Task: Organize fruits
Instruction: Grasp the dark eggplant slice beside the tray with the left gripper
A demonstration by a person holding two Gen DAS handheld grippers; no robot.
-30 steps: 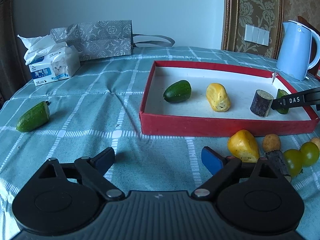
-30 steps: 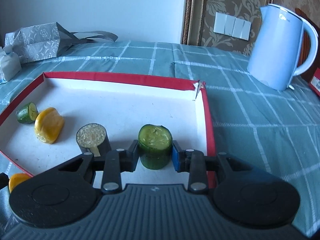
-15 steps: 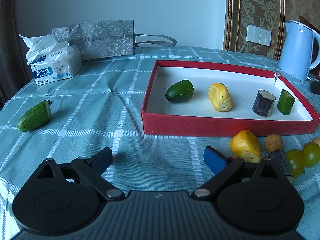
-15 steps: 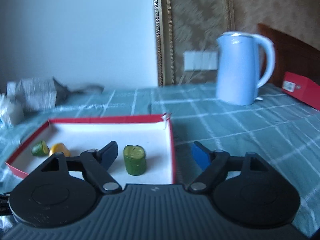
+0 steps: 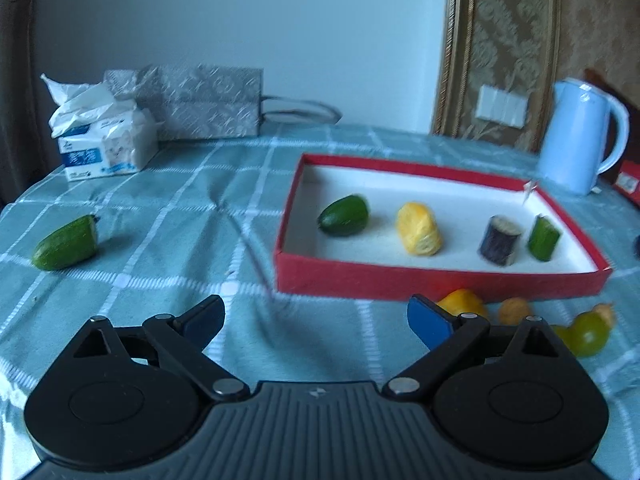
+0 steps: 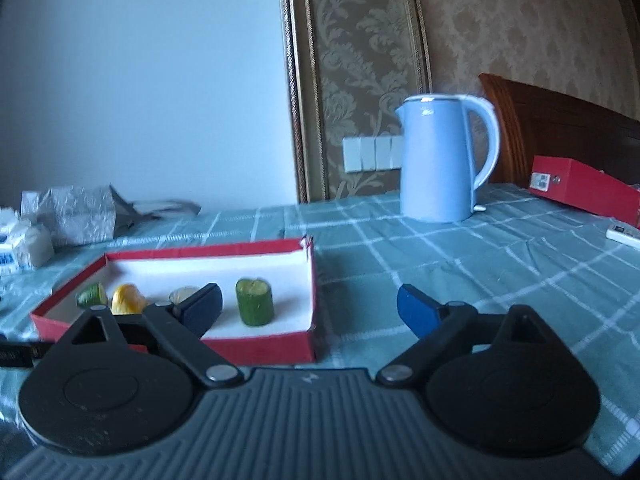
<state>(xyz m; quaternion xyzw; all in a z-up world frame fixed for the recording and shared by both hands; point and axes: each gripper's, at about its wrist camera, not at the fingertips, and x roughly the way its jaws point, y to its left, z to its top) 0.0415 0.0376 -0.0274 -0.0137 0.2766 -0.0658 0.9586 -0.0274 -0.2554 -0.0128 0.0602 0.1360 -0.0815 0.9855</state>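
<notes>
A red tray (image 5: 440, 280) with a white floor holds a green cucumber end (image 5: 344, 215), a yellow piece (image 5: 419, 229), a dark eggplant slice (image 5: 500, 240) and a green cucumber chunk (image 5: 543, 237). A cucumber half (image 5: 66, 243) lies on the cloth at the left. A yellow piece (image 5: 460, 302), a small brown fruit (image 5: 514, 310) and green grapes (image 5: 588, 330) lie in front of the tray. My left gripper (image 5: 316, 322) is open and empty above the cloth. My right gripper (image 6: 310, 308) is open and empty, drawn back from the tray (image 6: 264, 344) and the cucumber chunk (image 6: 254, 301).
A blue kettle (image 5: 576, 136) stands behind the tray at the right. A tissue pack (image 5: 102, 142) and a grey bag (image 5: 200, 102) sit at the back left. A red box (image 6: 584, 186) lies at the far right in the right wrist view.
My right gripper let go of the cucumber chunk in the tray, opened wide and drew back and up. My left gripper rose slightly and stayed open.
</notes>
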